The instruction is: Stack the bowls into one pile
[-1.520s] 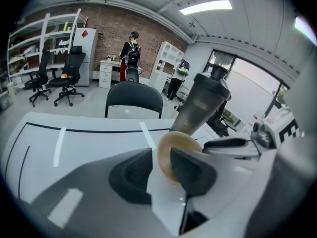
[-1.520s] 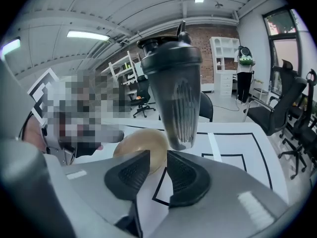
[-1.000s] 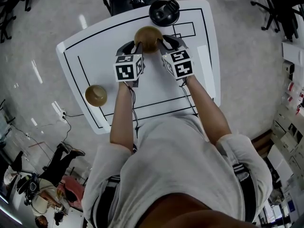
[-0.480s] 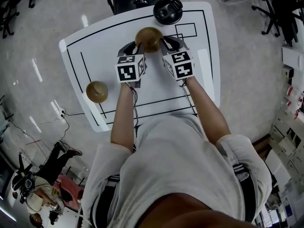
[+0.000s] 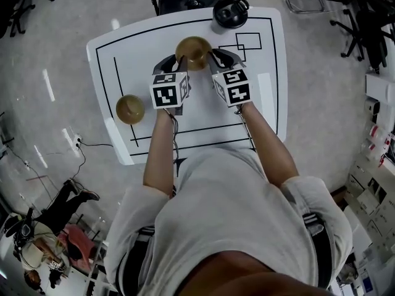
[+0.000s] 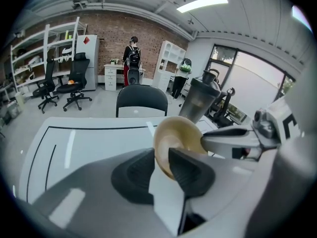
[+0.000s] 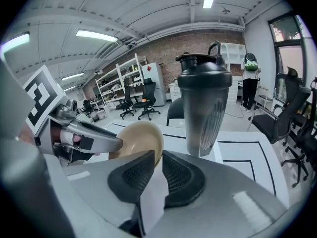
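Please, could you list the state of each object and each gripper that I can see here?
Tan round bowl: upright, empty, rim pinched from two sides.
Left gripper: shut on this bowl's rim.
Right gripper: shut on the opposite rim.
Second tan bowl: upright, empty, free, at the left edge of the white table.
Black shaker bottle: upright, lid on.

white table, brown bowl, black shaker

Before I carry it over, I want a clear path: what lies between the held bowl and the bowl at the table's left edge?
In the head view, only the left gripper gripping the held bowl, then bare table to the second bowl.
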Demonstrator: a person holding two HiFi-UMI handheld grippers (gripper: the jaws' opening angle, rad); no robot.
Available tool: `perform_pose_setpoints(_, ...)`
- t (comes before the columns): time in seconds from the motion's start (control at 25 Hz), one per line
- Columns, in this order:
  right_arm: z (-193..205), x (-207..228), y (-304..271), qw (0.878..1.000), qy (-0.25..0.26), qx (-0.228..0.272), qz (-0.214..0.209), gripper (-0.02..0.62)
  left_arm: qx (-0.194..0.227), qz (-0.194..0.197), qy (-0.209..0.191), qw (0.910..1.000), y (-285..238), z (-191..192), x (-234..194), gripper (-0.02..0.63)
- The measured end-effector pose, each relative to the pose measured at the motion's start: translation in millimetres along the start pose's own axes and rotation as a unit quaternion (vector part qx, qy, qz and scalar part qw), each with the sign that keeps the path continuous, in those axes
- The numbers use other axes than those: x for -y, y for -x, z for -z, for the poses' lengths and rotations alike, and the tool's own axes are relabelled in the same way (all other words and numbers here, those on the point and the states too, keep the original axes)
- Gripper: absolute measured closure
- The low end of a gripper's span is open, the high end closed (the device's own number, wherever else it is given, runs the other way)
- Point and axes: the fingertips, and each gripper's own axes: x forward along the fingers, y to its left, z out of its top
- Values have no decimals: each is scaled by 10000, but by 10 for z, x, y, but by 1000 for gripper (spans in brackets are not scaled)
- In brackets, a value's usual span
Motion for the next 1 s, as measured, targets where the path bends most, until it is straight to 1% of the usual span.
perform_pose_setpoints(0.48,-25,-509,88,9992,331,41,-221,540,232,-212,269,9991,449,160,-241,517)
perform_pose_setpoints(1.0,-7,-1132,156,9962,689,86,-533,540,453,-502,590,9960,966,473,-545,517)
